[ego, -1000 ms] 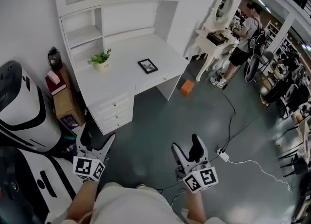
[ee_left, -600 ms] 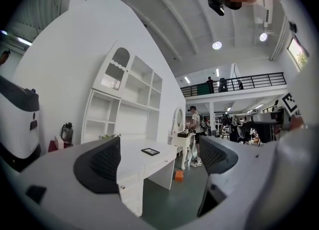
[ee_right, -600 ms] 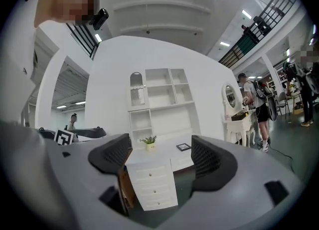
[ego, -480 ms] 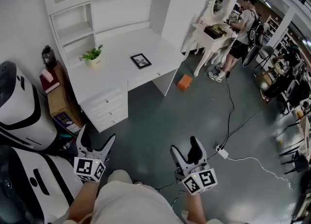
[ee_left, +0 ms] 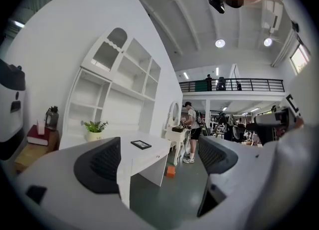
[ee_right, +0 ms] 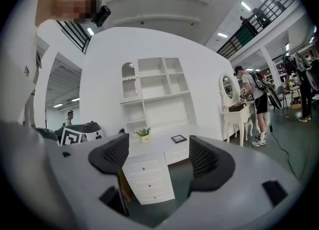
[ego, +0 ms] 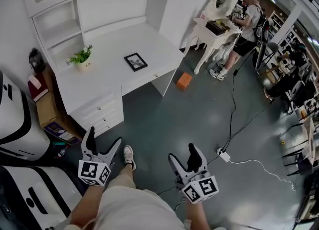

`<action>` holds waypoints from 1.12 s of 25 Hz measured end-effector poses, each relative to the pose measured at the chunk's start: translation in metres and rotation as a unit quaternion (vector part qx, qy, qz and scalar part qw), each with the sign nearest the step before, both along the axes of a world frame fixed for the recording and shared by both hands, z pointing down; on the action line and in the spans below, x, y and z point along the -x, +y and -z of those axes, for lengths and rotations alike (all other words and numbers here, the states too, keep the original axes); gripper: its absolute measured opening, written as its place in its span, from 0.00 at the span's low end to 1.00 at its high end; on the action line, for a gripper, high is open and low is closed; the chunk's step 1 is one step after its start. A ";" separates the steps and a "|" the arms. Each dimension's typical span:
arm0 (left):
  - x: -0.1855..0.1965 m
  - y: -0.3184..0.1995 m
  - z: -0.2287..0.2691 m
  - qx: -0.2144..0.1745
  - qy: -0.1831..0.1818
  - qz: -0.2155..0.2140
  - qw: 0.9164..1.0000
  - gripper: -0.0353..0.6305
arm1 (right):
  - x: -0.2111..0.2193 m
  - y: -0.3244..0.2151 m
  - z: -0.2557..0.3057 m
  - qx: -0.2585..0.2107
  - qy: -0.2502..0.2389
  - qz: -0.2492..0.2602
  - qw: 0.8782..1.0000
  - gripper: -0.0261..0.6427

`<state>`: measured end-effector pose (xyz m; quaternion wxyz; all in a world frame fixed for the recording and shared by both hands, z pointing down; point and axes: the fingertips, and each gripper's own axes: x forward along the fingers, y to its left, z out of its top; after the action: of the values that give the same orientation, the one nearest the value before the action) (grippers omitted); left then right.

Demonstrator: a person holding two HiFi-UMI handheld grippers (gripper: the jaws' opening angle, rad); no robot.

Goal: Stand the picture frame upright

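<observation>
As the person has stepped nearer the desk (ego: pixel 107 77), the picture frame (ego: pixel 135 61) still lies flat near its front edge, out of reach, with the left gripper (ego: pixel 103 138) and right gripper (ego: pixel 182 152) both gaping wide, empty.

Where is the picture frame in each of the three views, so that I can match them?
Head view: the picture frame lies flat on the white desk, upper middle.
Left gripper view: picture frame below centre, slightly left.
Right gripper view: picture frame below centre, slightly right.
Shared landmark: the potted plant, left of the frame in all three.
</observation>
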<state>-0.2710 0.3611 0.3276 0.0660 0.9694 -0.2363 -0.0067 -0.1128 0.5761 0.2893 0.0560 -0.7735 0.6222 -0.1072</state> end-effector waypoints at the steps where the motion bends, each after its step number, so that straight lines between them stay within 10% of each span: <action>1: -0.011 -0.010 -0.004 0.005 0.000 -0.001 1.000 0.77 | -0.010 -0.009 -0.003 0.004 -0.002 -0.002 1.000 0.62; 16: -0.164 -0.240 0.002 0.024 0.014 -0.017 0.999 0.77 | -0.139 -0.266 0.024 0.026 0.006 0.035 0.999 0.56; 28: -0.209 -0.287 -0.016 0.059 -0.010 -0.026 0.998 0.76 | -0.191 -0.351 0.020 0.046 0.006 0.060 0.997 0.55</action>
<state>-0.0624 0.0739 0.3434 0.1210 0.9697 -0.2113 0.0187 0.0785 0.2250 0.2691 0.0103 -0.7370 0.6625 -0.1337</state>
